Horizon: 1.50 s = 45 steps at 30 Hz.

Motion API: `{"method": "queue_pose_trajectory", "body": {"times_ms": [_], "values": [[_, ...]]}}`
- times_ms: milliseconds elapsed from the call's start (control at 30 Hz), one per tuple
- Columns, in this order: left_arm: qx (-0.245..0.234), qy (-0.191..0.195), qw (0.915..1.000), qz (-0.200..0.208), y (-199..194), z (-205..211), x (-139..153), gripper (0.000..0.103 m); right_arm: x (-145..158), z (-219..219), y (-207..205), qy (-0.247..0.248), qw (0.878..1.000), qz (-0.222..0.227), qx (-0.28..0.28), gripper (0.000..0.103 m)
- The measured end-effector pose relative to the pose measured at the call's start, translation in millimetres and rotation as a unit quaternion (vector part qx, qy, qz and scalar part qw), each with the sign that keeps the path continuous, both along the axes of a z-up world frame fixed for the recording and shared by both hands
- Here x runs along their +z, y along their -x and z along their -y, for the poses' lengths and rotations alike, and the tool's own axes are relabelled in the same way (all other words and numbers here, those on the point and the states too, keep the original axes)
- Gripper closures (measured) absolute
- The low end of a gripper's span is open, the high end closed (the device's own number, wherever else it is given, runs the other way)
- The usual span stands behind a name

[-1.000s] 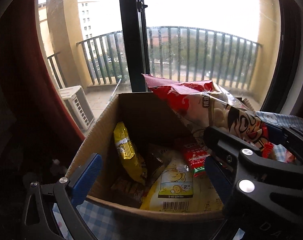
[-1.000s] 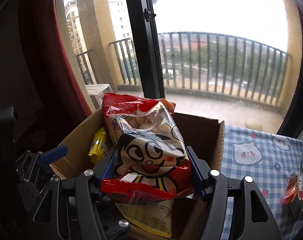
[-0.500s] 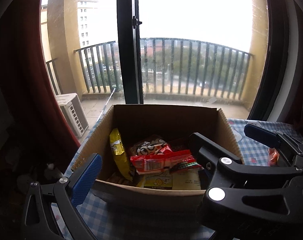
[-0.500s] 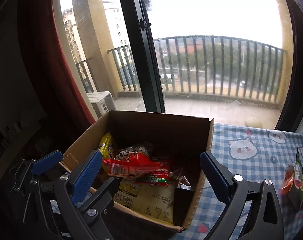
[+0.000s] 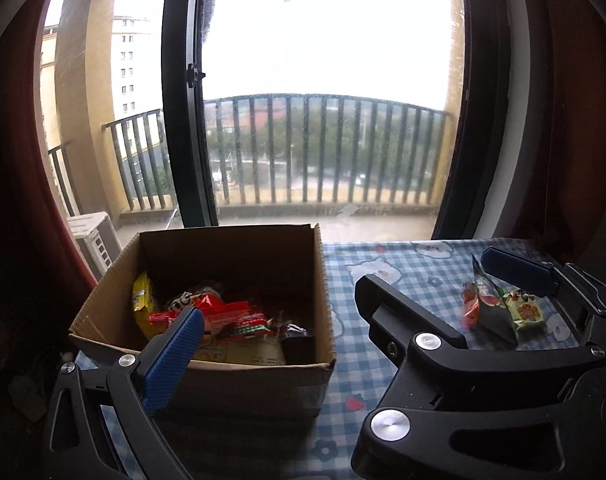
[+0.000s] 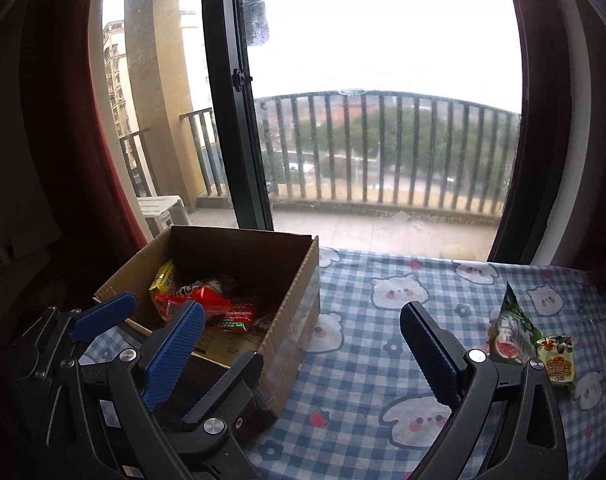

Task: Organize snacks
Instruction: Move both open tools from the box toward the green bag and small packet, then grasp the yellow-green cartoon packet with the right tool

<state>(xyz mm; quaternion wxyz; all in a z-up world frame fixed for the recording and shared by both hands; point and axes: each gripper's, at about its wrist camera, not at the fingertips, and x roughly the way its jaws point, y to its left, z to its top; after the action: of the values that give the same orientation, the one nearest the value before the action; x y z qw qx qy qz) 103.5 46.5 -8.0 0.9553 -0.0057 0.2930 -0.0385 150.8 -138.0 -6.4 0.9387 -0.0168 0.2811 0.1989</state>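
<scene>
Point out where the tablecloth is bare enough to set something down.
The checked tablecloth is bare between the cardboard box and the two snack packets near the right edge, and behind them toward the window. The box is crowded with snacks.

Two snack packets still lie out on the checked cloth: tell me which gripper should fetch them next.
Right, probably. The open right gripper is empty and sits beside the green pointed packet and small yellow-green packet; the left gripper sits on the far side, by the brown cardboard box.

Snack labels (image 6: pixel 559 364) too small to read
</scene>
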Motion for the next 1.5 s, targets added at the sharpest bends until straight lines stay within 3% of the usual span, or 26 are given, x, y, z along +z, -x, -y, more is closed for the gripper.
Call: {"method": "queue_pose_trajectory", "body": {"times_ms": [600,900,1133,1333,1500], "values": [[-0.071,-0.017,0.9972,-0.013,-5.1,127.9,-20.8,0.0,-16.3,120.4,5.5,0.025,0.996,0.019,-0.085,0.003],[-0.104,-0.03,0.9939,-0.023,-29.6,214.4,-38.3,0.0,-38.9,195.7,-22.1,0.016,0.992,0.003,-0.127,0.003],[-0.13,-0.019,0.9908,-0.032,-57.3,285.1,-55.5,0.0,-54.1,252.8,-50.0,0.029,0.984,-0.01,-0.176,0.003],[-0.134,-0.026,0.9896,-0.046,-78.6,318.3,-73.7,0.0,-68.6,286.4,-70.0,0.036,0.98,-0.021,-0.194,0.003],[-0.129,-0.039,0.9875,-0.081,-98.0,330.2,-103.8,0.0,-94.3,304.6,-84.3,0.042,0.976,-0.044,-0.207,0.003]]}}
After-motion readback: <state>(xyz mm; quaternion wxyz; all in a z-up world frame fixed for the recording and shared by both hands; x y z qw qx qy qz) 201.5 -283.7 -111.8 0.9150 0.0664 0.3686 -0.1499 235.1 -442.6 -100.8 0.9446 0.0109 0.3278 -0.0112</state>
